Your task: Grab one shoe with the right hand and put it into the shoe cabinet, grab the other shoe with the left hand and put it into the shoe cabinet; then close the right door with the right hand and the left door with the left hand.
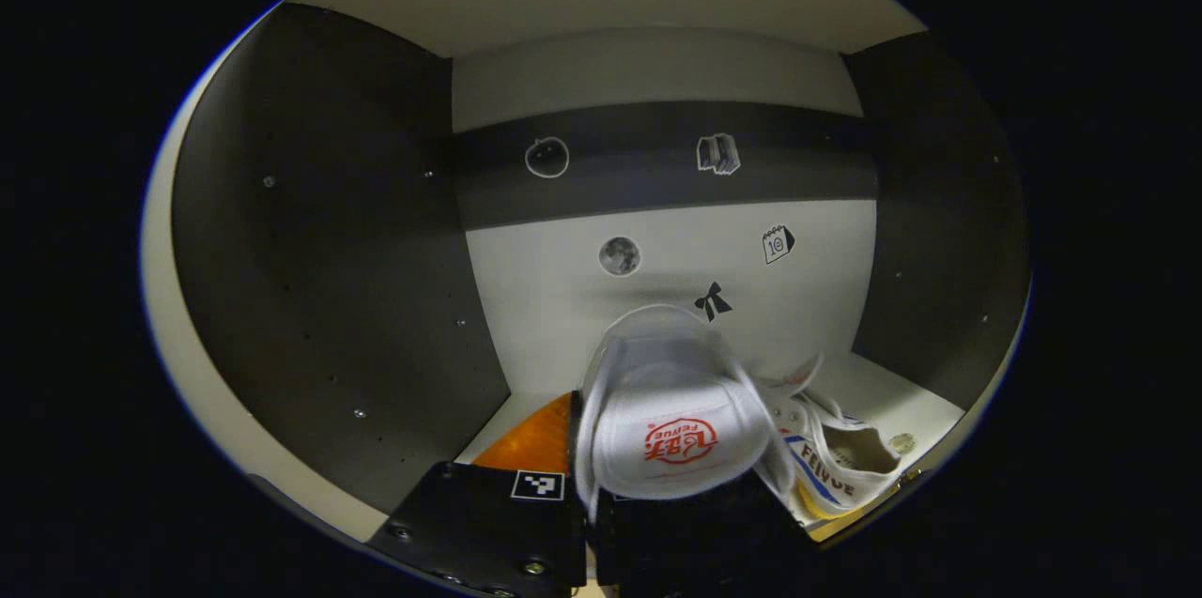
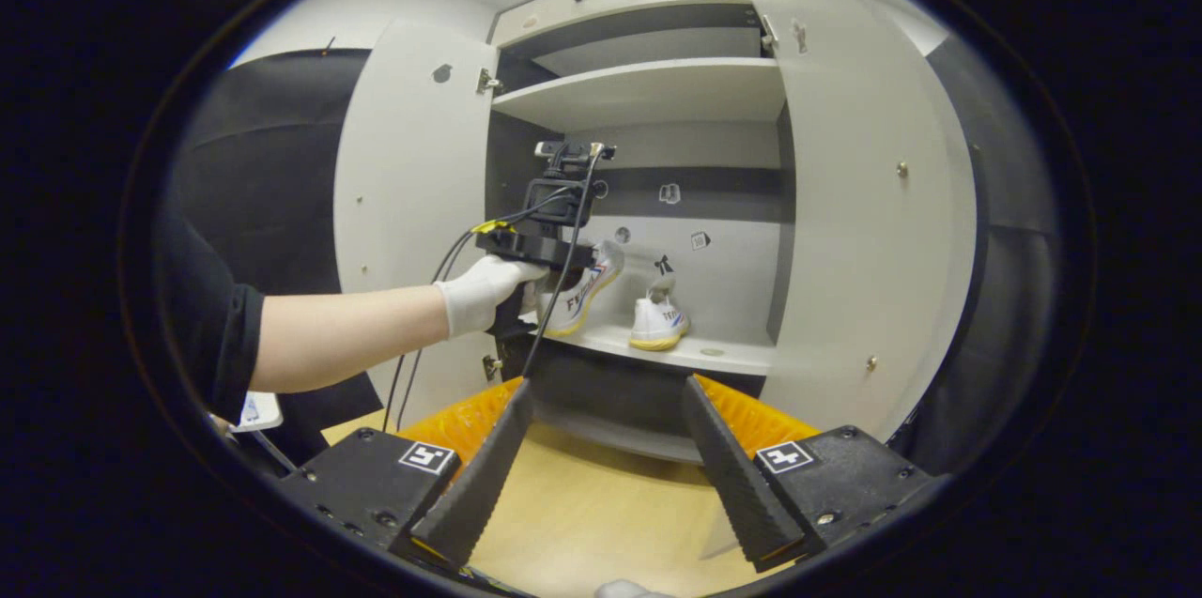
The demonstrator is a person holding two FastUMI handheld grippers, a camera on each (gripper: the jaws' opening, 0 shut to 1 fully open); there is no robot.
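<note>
Canvas fills the foreground of the left gripper view: a white low-top shoe with a red logo [image 1: 669, 434] sits between the fingers of the left hand-held gripper [image 1: 657, 495], which appear clamped on it, though the fingertips are hidden. It hangs inside the grey-and-white shoe cabinet [image 1: 329, 298], just beside a second white shoe with blue lettering [image 1: 836, 457] resting on the white shelf [image 1: 901, 391].

In the right gripper view, the right hand-held gripper [image 2: 606, 457] hovers over the pale wooden bench [image 2: 601, 504], its fingers spread apart around nothing. Farther off, a white-gloved hand [image 2: 479, 293] holds the left hand-held gripper at the shelf. The left door [image 2: 408, 204] and right door [image 2: 864, 204] stand open.
</note>
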